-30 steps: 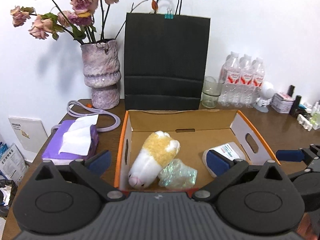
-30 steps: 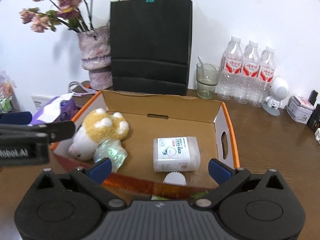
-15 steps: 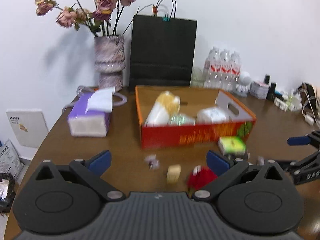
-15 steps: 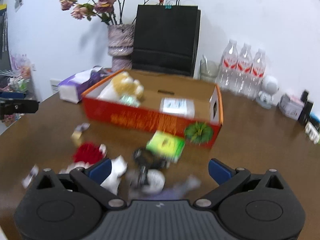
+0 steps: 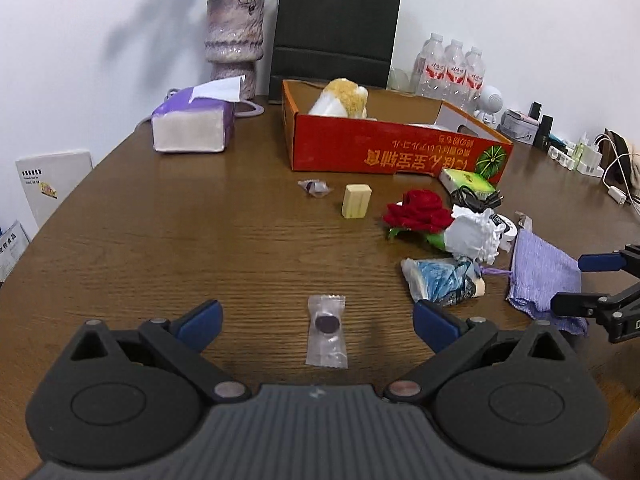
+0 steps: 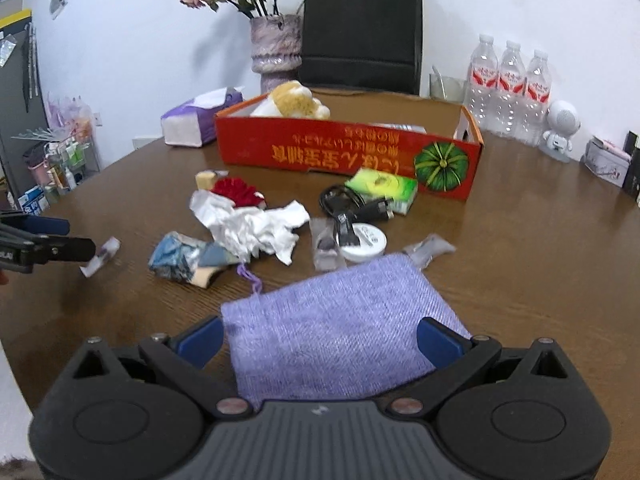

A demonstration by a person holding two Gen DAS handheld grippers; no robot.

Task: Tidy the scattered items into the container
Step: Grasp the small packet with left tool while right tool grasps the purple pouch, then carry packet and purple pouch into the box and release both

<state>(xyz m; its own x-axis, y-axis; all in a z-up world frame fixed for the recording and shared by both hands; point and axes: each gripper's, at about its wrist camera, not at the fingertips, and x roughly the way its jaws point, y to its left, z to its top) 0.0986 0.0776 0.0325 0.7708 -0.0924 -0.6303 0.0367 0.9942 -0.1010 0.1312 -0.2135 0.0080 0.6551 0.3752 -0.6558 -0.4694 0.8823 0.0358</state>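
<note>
Two grippers, both spread wide and empty. Left wrist view: the left gripper (image 5: 316,320) frames a candy (image 5: 326,335) on the table (image 5: 160,240); the box (image 5: 394,154) beyond holds a plush (image 5: 342,98). Right wrist view: the right gripper (image 6: 318,338) straddles a pouch (image 6: 340,328); tissue (image 6: 256,226), cable (image 6: 352,204) and packet (image 6: 382,188) lie outside. Most tidying remains, I judge.
</note>
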